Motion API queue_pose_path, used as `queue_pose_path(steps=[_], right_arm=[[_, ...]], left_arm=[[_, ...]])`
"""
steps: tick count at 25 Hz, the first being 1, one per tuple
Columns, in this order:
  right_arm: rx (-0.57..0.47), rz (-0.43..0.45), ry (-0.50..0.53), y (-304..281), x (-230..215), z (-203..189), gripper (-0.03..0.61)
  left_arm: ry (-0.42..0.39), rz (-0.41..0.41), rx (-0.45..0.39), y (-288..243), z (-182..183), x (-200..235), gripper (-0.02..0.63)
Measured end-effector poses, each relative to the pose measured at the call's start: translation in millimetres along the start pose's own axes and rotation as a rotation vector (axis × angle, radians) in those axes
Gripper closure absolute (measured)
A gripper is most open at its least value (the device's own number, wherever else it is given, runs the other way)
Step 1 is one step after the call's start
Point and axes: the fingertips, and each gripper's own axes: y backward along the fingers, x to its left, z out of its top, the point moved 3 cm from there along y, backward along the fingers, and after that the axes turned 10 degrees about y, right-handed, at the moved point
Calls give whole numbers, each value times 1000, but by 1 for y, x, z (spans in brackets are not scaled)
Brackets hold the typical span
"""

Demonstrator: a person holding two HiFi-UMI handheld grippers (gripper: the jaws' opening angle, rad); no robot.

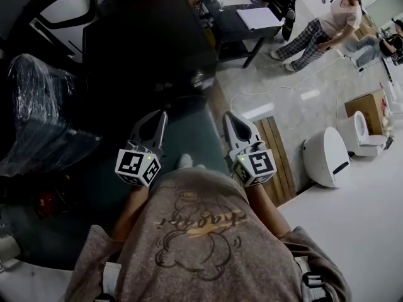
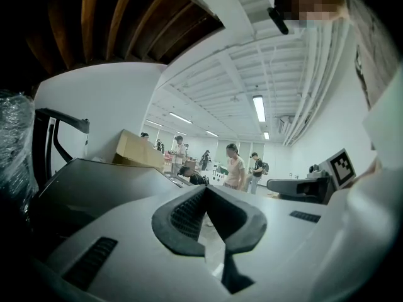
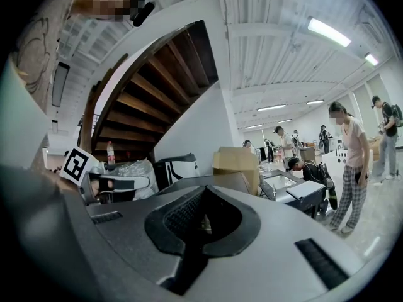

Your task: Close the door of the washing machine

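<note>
Both tools are carried in front of the person's torso, side by side and aimed roughly level ahead, which reads as a waiting posture rather than a push. The left gripper [image 1: 162, 116] and the right gripper [image 1: 228, 117] are each clenched on nothing, pads meeting with only air beyond them. The washing machine is probably the dark boxy unit [image 1: 151, 49] in the upper centre of the head view, just ahead of the tips. No door can be made out on it, and neither tool touches it. Only the head view gives the floor layout: a plastic-wrapped bundle [image 1: 38, 106] at left and white fixtures [image 1: 327, 156] at lower right. The gripper views instead show a wooden staircase [image 3: 157, 90] overhead, a cardboard box [image 3: 237, 162] beyond the dark unit's top, and a standing person [image 3: 349, 162] at the right edge.
</note>
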Motion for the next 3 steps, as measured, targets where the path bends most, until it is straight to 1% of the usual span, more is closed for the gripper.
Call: queue_pose_path(steps=[3], right_arm=[[6,4,-1,1,-1,-1,580]], left_arm=[[0,-2,-1,0,-1,0,614]])
